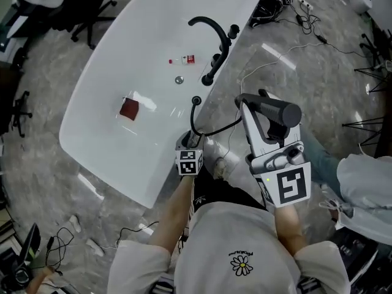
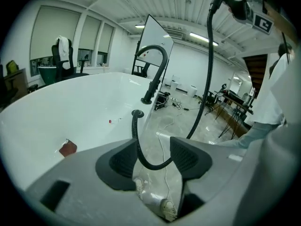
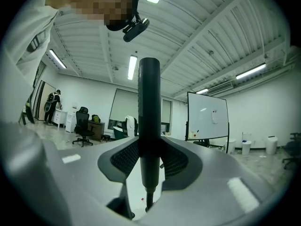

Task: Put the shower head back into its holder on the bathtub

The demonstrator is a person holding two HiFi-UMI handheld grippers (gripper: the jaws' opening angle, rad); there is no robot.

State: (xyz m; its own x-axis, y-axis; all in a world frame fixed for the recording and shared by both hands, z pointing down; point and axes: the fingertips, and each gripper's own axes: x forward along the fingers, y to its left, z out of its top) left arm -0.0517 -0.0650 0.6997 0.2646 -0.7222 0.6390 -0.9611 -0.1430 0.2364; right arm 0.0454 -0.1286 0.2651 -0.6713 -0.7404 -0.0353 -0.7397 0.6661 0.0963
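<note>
Shower head [image 3: 149,102] is clamped tight in the right gripper [image 3: 150,161], out beside the bathtub [image 1: 104,158]. Its long axis is crosswise to the jaws, hose end tubward, spray face hidden. The left gripper [image 2: 156,154] gapes wide, the hose [image 2: 136,140] passing between unpinched. Shirt print [image 1: 242,261] is unreadable.

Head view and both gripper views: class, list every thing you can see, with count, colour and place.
bathtub: one, white, middle of floor
faucet: one, black, on tub's rim
shower head: one, black, clamped in right gripper
hose: one, black, from rim, running between left gripper's jaws
block: one, red-brown, tub bottom
drain: one, silver, tub bottom
whiteboard: one, white, beyond tub
left gripper: grey, jaws apart
right gripper: grey, shut on shower head
</note>
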